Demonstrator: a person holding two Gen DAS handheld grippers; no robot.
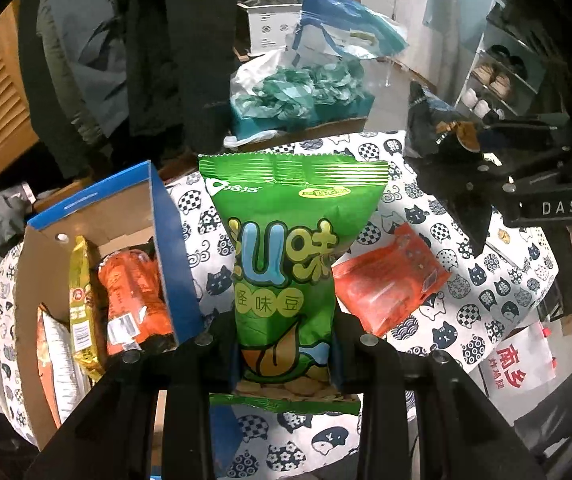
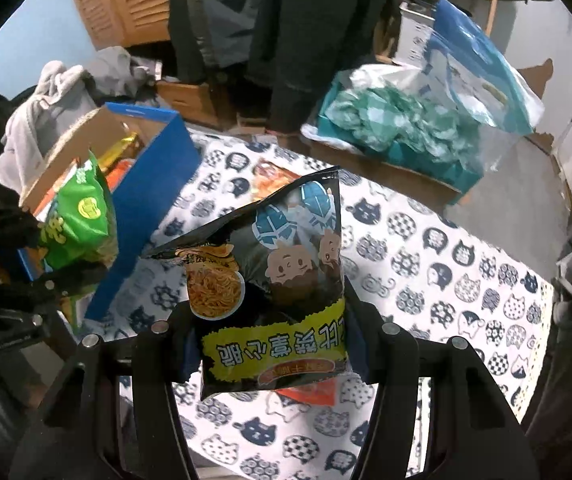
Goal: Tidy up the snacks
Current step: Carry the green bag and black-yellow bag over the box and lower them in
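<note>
My left gripper (image 1: 286, 344) is shut on the lower part of a green snack bag (image 1: 286, 264), which hangs above the cat-print tablecloth (image 1: 486, 292). Just left of it stands an open blue box (image 1: 173, 240) holding a yellow pack (image 1: 81, 300) and an orange pack (image 1: 133, 296). An orange-red packet (image 1: 390, 284) lies flat on the cloth to the right. My right gripper (image 2: 273, 336) is shut on a black noodle-snack bag (image 2: 286, 280), lifted off the table. In the right wrist view the green bag (image 2: 77, 216) hangs beside the blue box (image 2: 145, 200).
A cardboard box of teal plastic bags (image 2: 398, 128) sits beyond the table's far edge. Dark coats (image 2: 286, 20) hang behind it. Grey clothes (image 2: 45, 92) are piled behind the blue box. Another packet (image 2: 273, 180) lies on the cloth. A shoe rack (image 1: 498, 76) stands at the right.
</note>
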